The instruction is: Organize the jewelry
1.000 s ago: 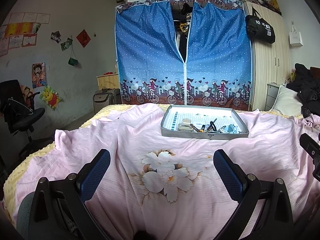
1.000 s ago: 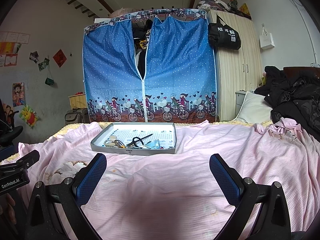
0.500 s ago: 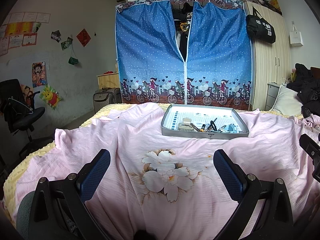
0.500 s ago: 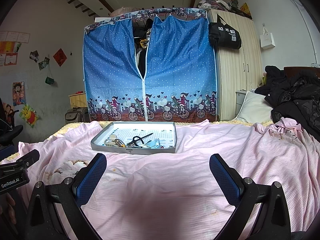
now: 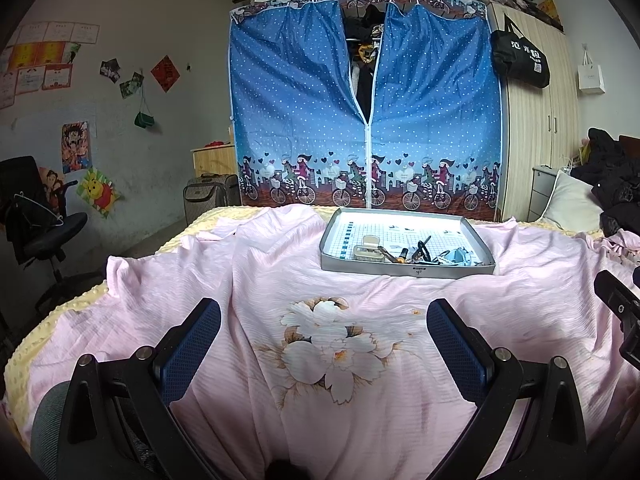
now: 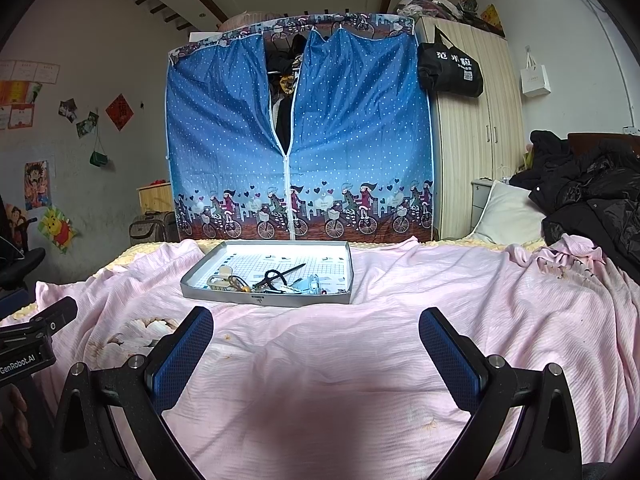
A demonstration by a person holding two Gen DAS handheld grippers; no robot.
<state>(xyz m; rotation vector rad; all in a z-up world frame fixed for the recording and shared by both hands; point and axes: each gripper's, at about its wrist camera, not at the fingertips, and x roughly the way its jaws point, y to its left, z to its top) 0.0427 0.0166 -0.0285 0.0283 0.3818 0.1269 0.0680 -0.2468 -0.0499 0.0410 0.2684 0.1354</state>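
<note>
— Looking along the left hand-held gripper (image 5: pixel 323 322), what do you get?

— Its blue-padded fingers (image 5: pixel 191 346) stand wide apart with nothing between them, over a pink bedsheet (image 5: pixel 248 280) with a printed flower (image 5: pixel 334 346) right ahead. At about 1 o'clock, well beyond the fingertips, a shallow grey tray (image 5: pixel 404 269) sits on the bed.

— And the jewelry?

— A small jumble (image 5: pixel 416 255) lies in the tray's near half: a pale rectangular clip or box toward the tray's 9 o'clock side, dark thin pieces in the middle, something light blue toward 3 o'clock. Too small to name each piece.

— The other side?

— The right hand-held gripper (image 6: pixel 316 318) is spread open too, empty, above plain pink sheet. From there the tray (image 6: pixel 264 299) is at roughly 11 o'clock, and the same pile (image 6: pixel 272 282) shows a black loop with a thin dark stick across it.

— Anything around the bed?

— A blue dotted fabric wardrobe (image 6: pixel 300 140) stands at 12 o'clock behind the tray, its zip partly open. A white pillow (image 6: pixel 506 214) and dark jackets (image 6: pixel 592 196) lie at 2 o'clock. The left tool's body (image 6: pixel 28 344) shows at 9 o'clock in the right view.
</note>
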